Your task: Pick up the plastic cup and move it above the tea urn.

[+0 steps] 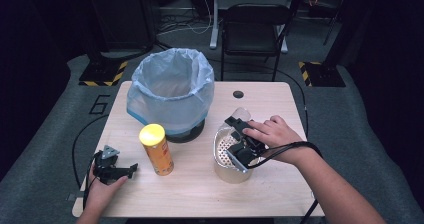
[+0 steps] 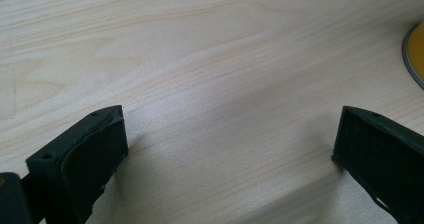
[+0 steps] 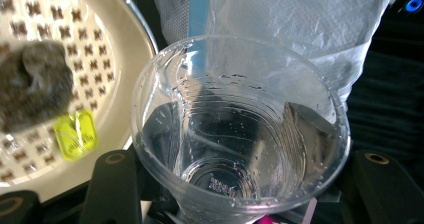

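Observation:
A clear plastic cup (image 3: 240,129), wet inside with droplets, sits upright between my right gripper's (image 3: 240,194) jaws, which are shut on its lower part. In the high view that cup (image 1: 241,114) is held at the far edge of a beige perforated strainer bowl (image 1: 218,140), with my right gripper (image 1: 236,126) over the bowl. A dark wet tea bag (image 3: 30,84) with a yellow-green tag (image 3: 75,134) lies in the strainer bowl (image 3: 115,39). My left gripper (image 1: 131,170) rests open on the table's near left, nothing between its jaws (image 2: 227,149).
A bin lined with a white and blue bag (image 1: 170,89) stands at the table's (image 1: 200,194) far left-centre; the bag (image 3: 300,19) is just behind the cup. A yellow chips can (image 1: 156,149) stands upright between the two grippers. A black chair (image 1: 252,29) is beyond the table.

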A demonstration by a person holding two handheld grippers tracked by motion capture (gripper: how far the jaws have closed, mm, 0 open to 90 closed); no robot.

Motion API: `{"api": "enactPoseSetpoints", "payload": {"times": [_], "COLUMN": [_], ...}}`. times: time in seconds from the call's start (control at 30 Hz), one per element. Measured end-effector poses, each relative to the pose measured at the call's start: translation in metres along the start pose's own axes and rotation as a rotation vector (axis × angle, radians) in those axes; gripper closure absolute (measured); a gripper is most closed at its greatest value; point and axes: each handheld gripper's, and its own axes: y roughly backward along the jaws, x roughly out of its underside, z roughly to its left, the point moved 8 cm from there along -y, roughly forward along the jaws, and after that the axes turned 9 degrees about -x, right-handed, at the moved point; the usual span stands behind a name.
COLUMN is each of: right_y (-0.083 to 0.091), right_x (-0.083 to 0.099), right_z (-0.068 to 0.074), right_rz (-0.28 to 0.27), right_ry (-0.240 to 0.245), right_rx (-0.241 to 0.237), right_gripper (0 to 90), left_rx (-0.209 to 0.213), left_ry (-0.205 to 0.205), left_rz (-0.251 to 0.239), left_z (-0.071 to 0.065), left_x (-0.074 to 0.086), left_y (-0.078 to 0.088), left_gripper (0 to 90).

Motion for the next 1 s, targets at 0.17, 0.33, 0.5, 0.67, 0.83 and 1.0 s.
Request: {"api": "enactPoseSetpoints", "payload": {"times": [0.17,0.33,0.5,0.67,0.83,1.0], "right_y": [-0.002,0.001,0.004,0.004,0.003,0.001], "right_x": [0.006,0.015,0.028,0.036,0.04,0.042], "right_z": [-0.001,-0.009,-0.018,-0.019,-0.016,-0.012], "right_rz": [-0.059,-0.149,-0.226,-0.27,-0.312,-0.327], "right_ry": [-0.128,-0.334,-0.533,-0.634,-0.72,-0.76], "right_rx": [-0.04,-0.071,-0.1,-0.122,-0.167,-0.191], "right_gripper": [40.2,40.0,40.0,40.0,39.9,39.7], "left_rx": [0.001,0.0,0.0,0.0,0.0,0.003], "left_ry": [0.0,-0.001,0.0,0.0,-0.001,0.007], "left_rz": [0.001,0.0,0.0,0.001,0.0,0.002], "left_z": [0.0,0.0,0.0,0.0,0.0,-0.001], "left_x": [0.0,0.0,0.0,0.0,0.0,0.0], "left_y": [0.0,0.0,0.0,0.0,0.0,0.0], "left_gripper": [0.6,0.6,0.6,0.6,0.6,0.6]}}
